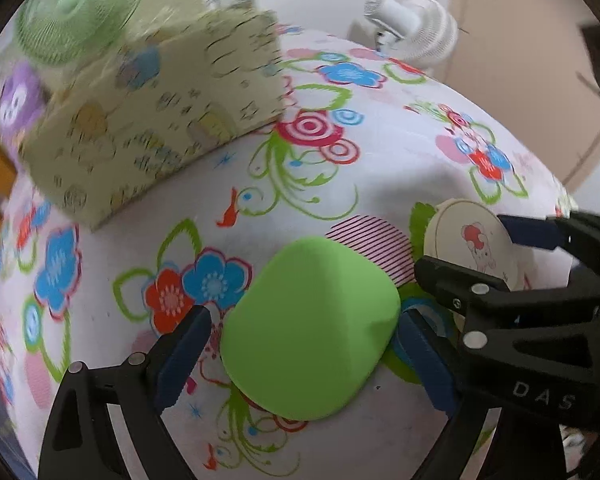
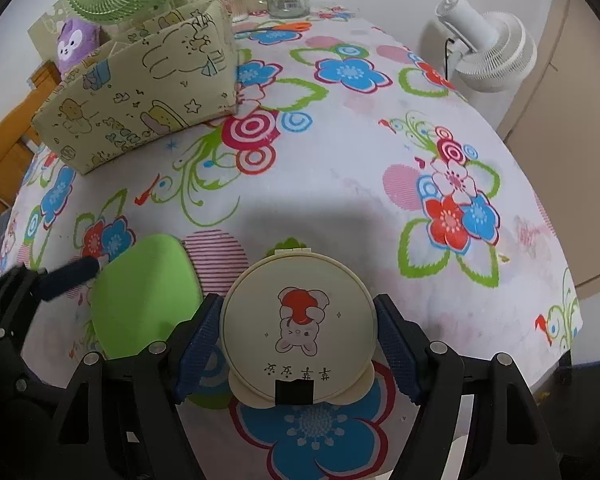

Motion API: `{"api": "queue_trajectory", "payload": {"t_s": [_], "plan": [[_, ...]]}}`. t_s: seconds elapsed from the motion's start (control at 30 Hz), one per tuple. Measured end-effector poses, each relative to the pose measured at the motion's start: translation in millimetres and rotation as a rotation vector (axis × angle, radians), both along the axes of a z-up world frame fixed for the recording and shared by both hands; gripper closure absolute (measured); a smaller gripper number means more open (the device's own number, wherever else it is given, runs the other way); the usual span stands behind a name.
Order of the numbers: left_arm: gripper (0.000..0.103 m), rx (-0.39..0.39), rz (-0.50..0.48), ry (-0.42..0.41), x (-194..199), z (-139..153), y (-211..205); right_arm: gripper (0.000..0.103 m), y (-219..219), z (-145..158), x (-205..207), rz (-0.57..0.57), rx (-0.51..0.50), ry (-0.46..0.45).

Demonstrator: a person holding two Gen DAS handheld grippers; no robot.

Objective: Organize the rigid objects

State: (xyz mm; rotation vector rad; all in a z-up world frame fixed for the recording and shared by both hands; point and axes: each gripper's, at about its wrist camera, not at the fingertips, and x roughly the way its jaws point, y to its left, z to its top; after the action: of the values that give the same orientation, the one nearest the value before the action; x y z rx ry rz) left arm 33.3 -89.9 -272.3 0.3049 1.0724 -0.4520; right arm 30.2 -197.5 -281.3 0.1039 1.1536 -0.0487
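On the flowered tablecloth [image 2: 340,168] your left gripper [image 1: 304,340] stands spread around the green rounded case [image 1: 312,328], while your right gripper [image 2: 298,344] is spread around the round cream compact [image 2: 298,332]. Behind them stands the fabric storage box [image 2: 140,92].

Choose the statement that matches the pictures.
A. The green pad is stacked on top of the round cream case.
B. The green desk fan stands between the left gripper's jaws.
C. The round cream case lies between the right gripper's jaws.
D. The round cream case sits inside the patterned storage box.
C: in the right wrist view the round cream case lies on the floral tablecloth, framed by the open jaws of the right gripper.
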Motion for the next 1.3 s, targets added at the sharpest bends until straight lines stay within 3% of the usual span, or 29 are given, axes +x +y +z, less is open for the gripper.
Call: {"api": "queue_trajectory", "payload": {"t_s": [0.2, 0.6, 0.87, 1.3], "plan": [[0.008, -0.03, -0.048, 0.041, 8, -5, 4, 0.026, 0, 0, -4, -0.04, 0.001, -0.004], [0.018, -0.034, -0.221, -0.002, 4, -2, 1, 0.026, 6, -1, -14, -0.121, -0.003, -0.005], [0.019, -0.046, -0.179, -0.007, 3, 5, 11, 0.026, 11, 2, -15, -0.158, 0.005, -0.012], [0.019, -0.04, -0.086, -0.043, 15, 30, 40, 0.026, 41, 28, 6, -0.094, 0.011, -0.057]]}}
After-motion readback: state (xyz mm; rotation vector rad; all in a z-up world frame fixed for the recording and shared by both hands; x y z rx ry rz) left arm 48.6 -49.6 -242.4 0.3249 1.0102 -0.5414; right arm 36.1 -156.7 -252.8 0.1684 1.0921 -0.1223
